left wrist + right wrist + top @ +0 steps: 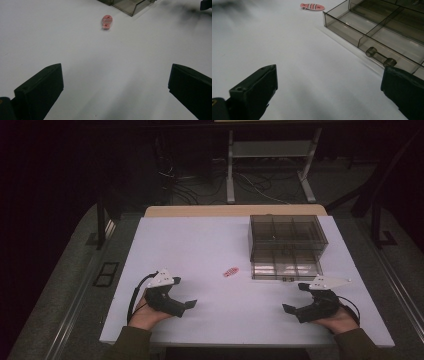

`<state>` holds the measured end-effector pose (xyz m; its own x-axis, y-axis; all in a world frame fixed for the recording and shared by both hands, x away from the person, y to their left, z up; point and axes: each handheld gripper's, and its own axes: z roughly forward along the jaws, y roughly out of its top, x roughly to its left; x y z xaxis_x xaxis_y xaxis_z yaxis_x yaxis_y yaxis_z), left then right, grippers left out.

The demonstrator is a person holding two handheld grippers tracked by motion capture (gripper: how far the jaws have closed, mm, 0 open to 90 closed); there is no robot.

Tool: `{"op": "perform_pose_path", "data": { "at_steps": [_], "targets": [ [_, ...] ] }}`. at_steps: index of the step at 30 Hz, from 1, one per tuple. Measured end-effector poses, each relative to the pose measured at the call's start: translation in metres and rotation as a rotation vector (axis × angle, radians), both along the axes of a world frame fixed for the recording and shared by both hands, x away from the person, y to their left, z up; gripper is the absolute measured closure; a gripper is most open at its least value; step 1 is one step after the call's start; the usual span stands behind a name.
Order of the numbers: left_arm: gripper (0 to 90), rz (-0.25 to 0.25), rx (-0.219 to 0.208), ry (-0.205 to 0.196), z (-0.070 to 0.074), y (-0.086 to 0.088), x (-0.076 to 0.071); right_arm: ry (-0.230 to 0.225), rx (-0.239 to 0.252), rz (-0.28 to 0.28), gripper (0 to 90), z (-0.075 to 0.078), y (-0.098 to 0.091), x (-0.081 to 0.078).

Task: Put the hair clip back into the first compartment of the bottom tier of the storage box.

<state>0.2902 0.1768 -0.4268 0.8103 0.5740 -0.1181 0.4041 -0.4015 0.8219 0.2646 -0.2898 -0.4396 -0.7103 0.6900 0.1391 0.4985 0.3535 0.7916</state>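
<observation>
A small pink fish-shaped tag (230, 272) with stripes lies flat on the white table (200, 245), left of the drawer front. It is also ahead of both grippers as the pink tag (107, 22) (312, 6). A smoky see-through drawer box (287, 237) stands at the back right, its divided drawer (374, 27) pulled out with a bar handle (380, 57). My left gripper (184, 292) (116, 85) rests near the front left, open and holding nothing. My right gripper (295, 297) (329, 87) rests near the front right, just short of the drawer handle, also open and holding nothing.
The table's front edge (240, 342) runs just behind both hands. A wooden strip (235, 211) borders the far edge. Beyond it stand metal frame legs (230, 170) and loose cables (190, 190) on a dark floor. A corner of the box (130, 5) lies past the tag.
</observation>
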Motion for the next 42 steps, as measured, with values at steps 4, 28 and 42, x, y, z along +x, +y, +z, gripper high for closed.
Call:
{"op": "perform_pose_path", "data": {
  "at_steps": [4,28,42],
  "targets": [
    [0.0,0.000,-0.002,0.000,0.000,0.000,0.000,0.004,0.002,-0.002,0.3,0.000,-0.001,0.000],
    [0.0,0.012,-0.010,-0.002,0.003,0.000,0.007,0.010,0.020,0.007,0.3,0.003,-0.004,0.000],
    [0.0,0.017,-0.024,-0.010,0.006,-0.001,0.012,0.004,0.022,0.012,0.3,0.003,-0.003,0.001]
  ]
}}
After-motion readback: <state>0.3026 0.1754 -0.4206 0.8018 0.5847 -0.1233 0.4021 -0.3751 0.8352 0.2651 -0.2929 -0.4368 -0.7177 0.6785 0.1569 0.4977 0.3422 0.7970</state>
